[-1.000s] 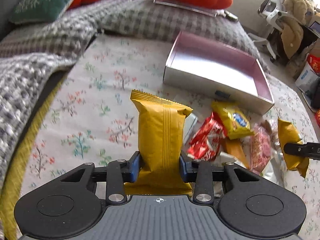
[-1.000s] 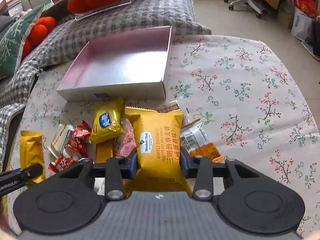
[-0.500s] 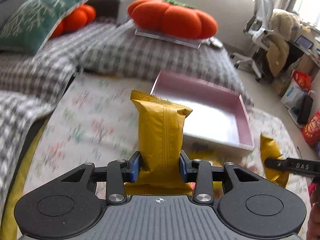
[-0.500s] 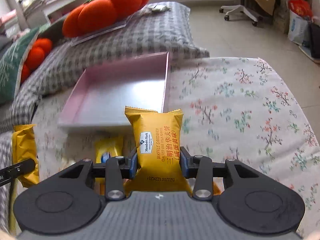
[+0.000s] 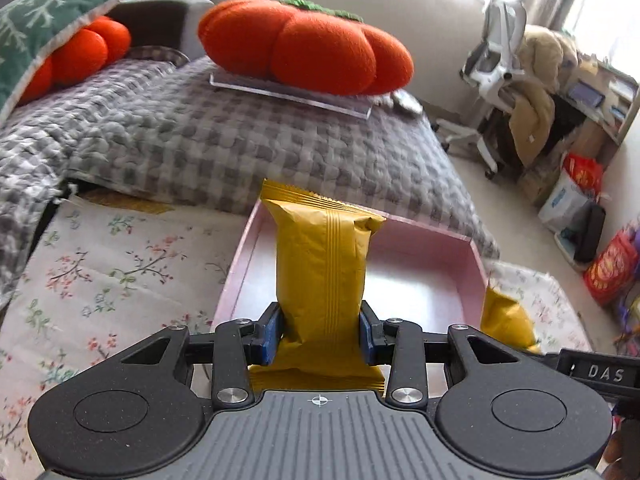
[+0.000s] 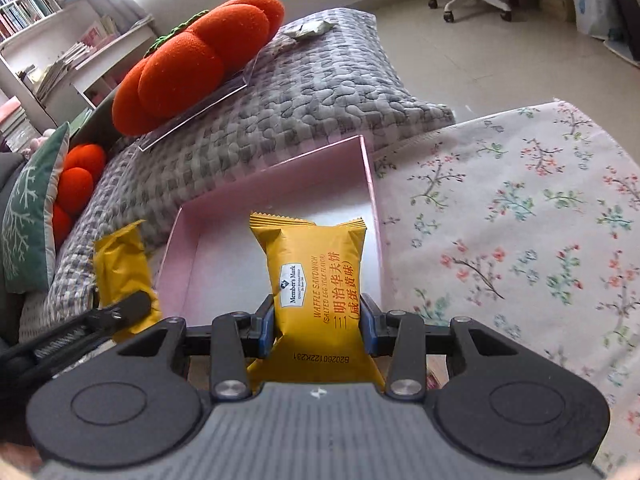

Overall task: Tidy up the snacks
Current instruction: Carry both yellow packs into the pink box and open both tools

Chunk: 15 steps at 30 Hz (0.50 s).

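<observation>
two yellow packets are up in the air at once, both hanging over the near edge of the pink box (image 5: 256,248), which lies on the floral cloth (image 5: 120,264) with the grey quilt (image 5: 240,140) and the orange pumpkin cushion (image 5: 308,52) beyond it at twelve o'clock.

the left gripper (image 5: 320,332) is clamped on a plain-backed yellow packet (image 5: 322,268), standing upright between the blue pads; the right gripper (image 6: 318,326) is clamped on the waffle sandwich packet (image 6: 316,276), printed side up. neither is in the box yet.

what could go wrong, i'd say: the two tools sit close side by side, so lowering together may knock one packet against the other, or against the box's thin wall, and shove the light box across the cloth. a packet let go while still upright could also tip over the rim.

only the right wrist view shows the label and the bookshelf (image 6: 48,40) at ten o'clock; only the left view shows the desk chair (image 5: 496,40) at two o'clock. each glimpses the other's packet, at three and nine o'clock.
</observation>
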Available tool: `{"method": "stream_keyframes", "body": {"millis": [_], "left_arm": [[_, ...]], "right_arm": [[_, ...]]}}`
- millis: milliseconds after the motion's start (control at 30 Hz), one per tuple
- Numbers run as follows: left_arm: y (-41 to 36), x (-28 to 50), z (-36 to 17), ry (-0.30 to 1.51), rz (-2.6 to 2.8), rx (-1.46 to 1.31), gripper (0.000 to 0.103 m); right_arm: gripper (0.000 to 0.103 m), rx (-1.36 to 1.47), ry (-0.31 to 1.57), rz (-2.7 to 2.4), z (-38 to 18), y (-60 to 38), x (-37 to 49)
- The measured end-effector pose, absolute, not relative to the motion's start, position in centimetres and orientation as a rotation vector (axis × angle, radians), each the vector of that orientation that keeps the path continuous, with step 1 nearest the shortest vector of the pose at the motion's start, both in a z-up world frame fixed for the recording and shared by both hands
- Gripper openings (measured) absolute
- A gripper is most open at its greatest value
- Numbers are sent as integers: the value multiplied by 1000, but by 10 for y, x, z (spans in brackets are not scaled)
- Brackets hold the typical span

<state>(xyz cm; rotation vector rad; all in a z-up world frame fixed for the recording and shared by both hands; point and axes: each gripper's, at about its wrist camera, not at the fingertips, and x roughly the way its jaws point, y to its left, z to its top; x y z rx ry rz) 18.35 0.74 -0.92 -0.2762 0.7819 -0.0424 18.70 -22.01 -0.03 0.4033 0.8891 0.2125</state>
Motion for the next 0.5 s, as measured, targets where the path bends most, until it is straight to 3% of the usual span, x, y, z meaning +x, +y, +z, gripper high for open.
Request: {"method": "stream_keyframes", "body": {"millis": [300,500], "left_arm": [[1,196,-21,795,-48,-215,36],[5,196,-21,796,-37,-191,44]], "right_arm": [[37,309,881,198,-8,-202,201],[43,324,875,220,-8,-199,202]]}}
